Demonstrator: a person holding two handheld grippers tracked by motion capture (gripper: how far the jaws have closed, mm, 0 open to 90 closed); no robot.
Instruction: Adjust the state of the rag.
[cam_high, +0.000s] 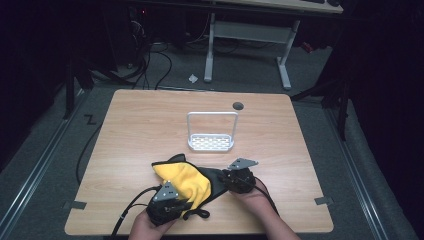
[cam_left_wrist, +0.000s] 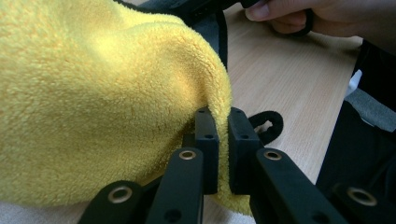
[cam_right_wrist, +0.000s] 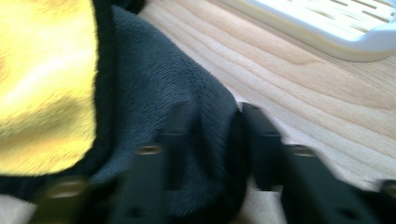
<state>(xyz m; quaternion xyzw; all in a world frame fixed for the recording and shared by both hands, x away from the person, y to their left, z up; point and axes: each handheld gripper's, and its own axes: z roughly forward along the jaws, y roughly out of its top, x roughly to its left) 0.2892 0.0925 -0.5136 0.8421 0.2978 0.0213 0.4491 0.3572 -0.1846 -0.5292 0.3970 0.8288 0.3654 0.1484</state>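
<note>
A fleecy cloth lies bunched at the near middle of the wooden table; it is yellow on one face and dark grey on the other. My left gripper grips its near corner. In the left gripper view the jaws pinch a fold of the yellow fleece, with a black hanging loop just past them. My right gripper is at the cloth's right edge. In the right gripper view the dark grey fabric is bunched between its blurred jaws.
A white wire-handled rack stands just beyond the cloth at the table's middle, and its rim is close to my right gripper. A round cable hole sits near the far edge. Another desk's legs stand on the floor behind.
</note>
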